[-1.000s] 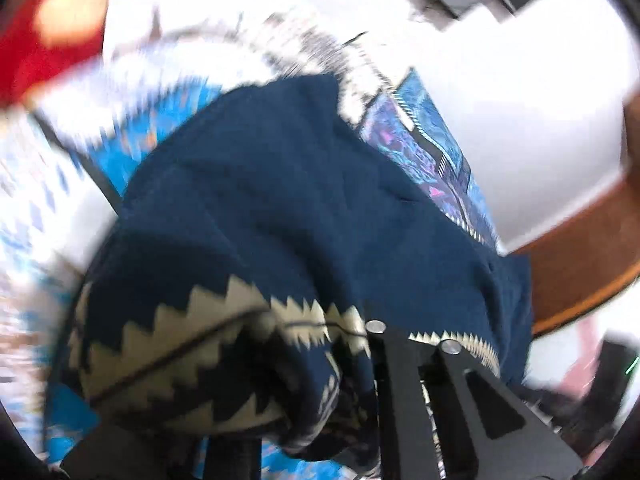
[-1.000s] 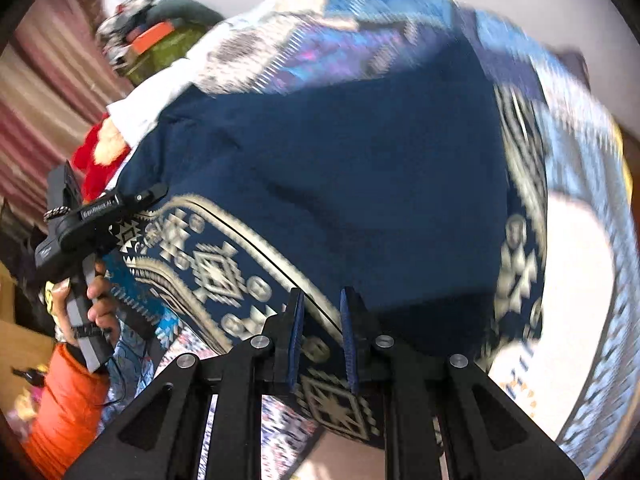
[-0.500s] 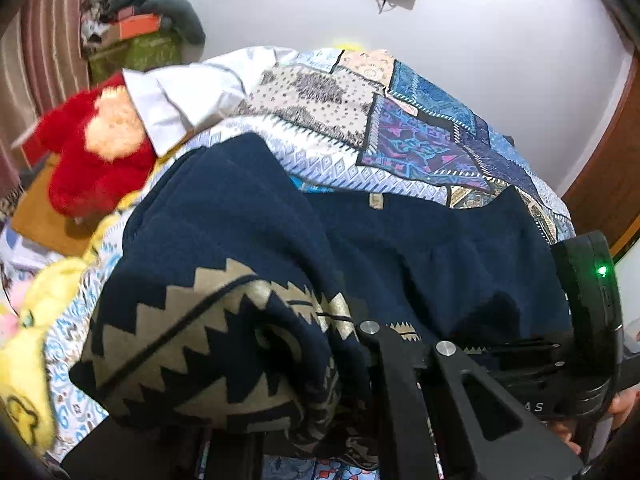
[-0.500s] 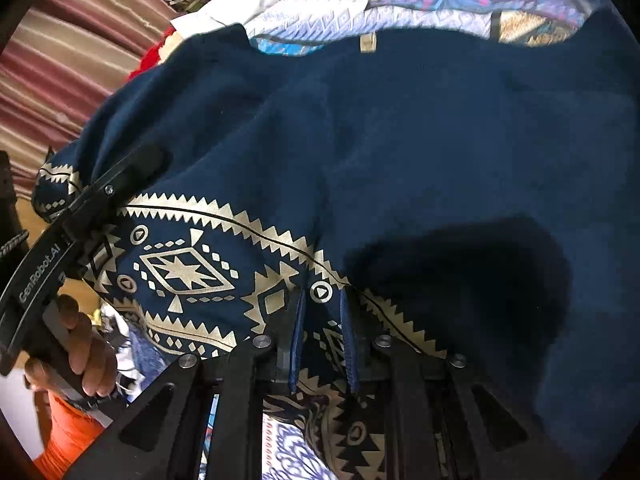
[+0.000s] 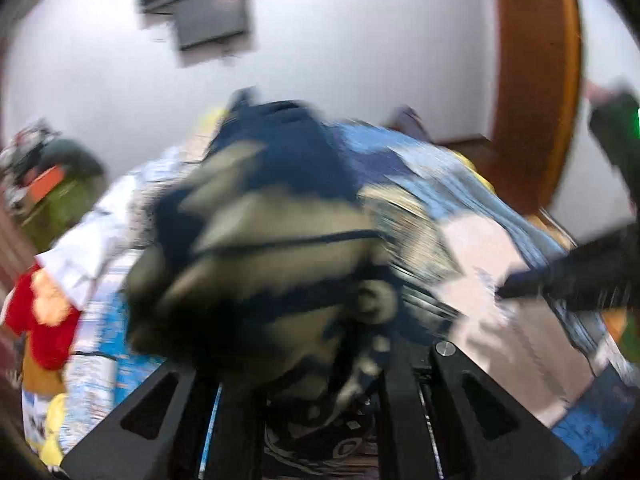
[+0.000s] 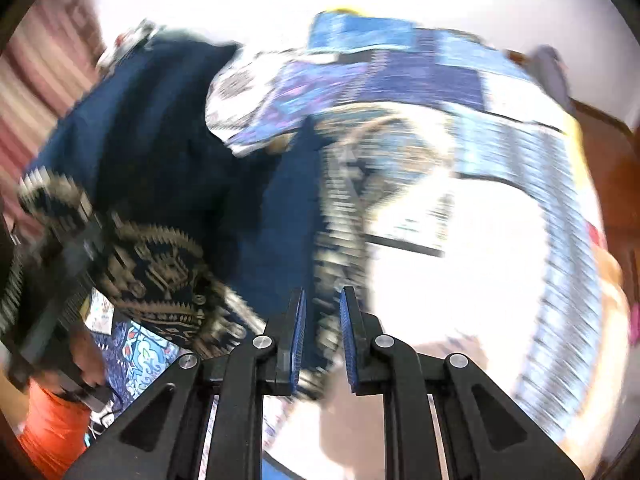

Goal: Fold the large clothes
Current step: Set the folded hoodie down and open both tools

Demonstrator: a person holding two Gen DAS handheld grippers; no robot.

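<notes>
Right up close, the left gripper (image 5: pixel 352 364) is buried under a bunched heap of navy sweater (image 5: pixel 260 264), its jaws clamped on the patterned cream border, which blocks most of that view; the right gripper (image 6: pixel 322 344) is closed on the same sweater's hem, a strip of fabric pinched between its two blue pads (image 6: pixel 297 344); one garment, two grippers, both gripping. The sweater hangs lifted above the bedspread (image 6: pixel 520 160), where half a second ago it lay spread flat across it; now much of the patchwork cover shows bare to the right. At the left edge of the right view, a hand (image 6: pixel 86 356) and an orange sleeve (image 6: pixel 52 432) hold the other tool. Farther off, one red plush toy (image 5: pixel 44 320) beside a white cloth (image 5: pixel 86 256); then a green bundle (image 5: pixel 60 204), a wooden door frame (image 5: pixel 536 80), and one screen on the wall (image 5: pixel 200 0); everything blurred.
</notes>
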